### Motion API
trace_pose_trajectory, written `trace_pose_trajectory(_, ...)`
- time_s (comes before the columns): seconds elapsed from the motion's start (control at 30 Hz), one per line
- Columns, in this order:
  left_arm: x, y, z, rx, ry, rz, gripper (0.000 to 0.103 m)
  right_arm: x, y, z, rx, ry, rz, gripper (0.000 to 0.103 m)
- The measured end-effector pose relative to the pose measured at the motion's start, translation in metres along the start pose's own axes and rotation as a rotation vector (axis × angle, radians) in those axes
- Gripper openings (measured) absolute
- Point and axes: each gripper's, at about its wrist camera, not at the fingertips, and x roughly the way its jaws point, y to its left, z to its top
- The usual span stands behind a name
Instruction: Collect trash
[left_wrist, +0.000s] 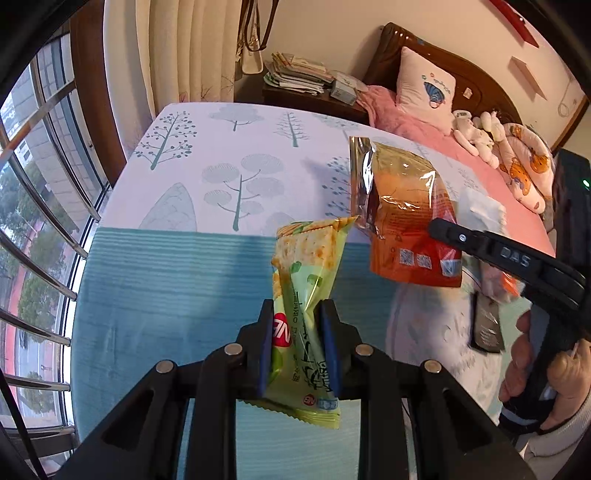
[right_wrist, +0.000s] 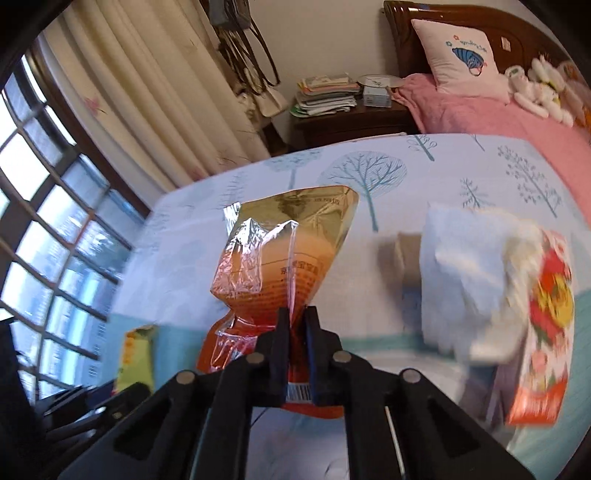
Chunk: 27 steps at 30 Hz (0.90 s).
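— Trash, where is it sitting? Start with the big things.

— I'm looking at the bed (left_wrist: 192, 266), which is wearing a tree-print sheet (right_wrist: 424, 173) with a teal band. A white tissue (right_wrist: 476, 266) and a red flowered box (right_wrist: 546, 332) are lying on it, blurred in the right wrist view.

— And the wrappers?

— I'm holding both above the sheet. The orange snack bag (left_wrist: 406, 225) is hanging in my right gripper (right_wrist: 295, 354), whose fingers are clamping tight on its lower end. The green cracker packet (left_wrist: 310, 295) is standing up in my left gripper (left_wrist: 297, 347), whose fingers are pinching its middle.

— Are the two touching?

— I'm seeing them just beside each other; contact I cannot tell.
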Motion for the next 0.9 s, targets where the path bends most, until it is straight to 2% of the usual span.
trace_pose_trajectory(0.23,-0.056,-0.016,-0.044,0.043,-0.009,-0.032,0.022,-0.076,-0.009,-0.048,0.056,-0.027,0.157,0.007)
trace_pose_trajectory(0.47,-0.123,-0.032,-0.118,0.101,-0.012,-0.079,0.022,-0.169,-0.027,-0.135,0.108,-0.032,0.299,0.007)
trace_pose_trajectory(0.67,-0.169,-0.046,-0.198,0.143,-0.001,-0.138,0.022,-0.237,-0.028,-0.231,0.067,-0.007,0.336,0.007)
trace_pose_trajectory(0.9,-0.185,-0.064,-0.308,0.191,0.084,-0.21,0.022,-0.271,-0.028,-0.334,0.005,0.048,0.33,0.007)
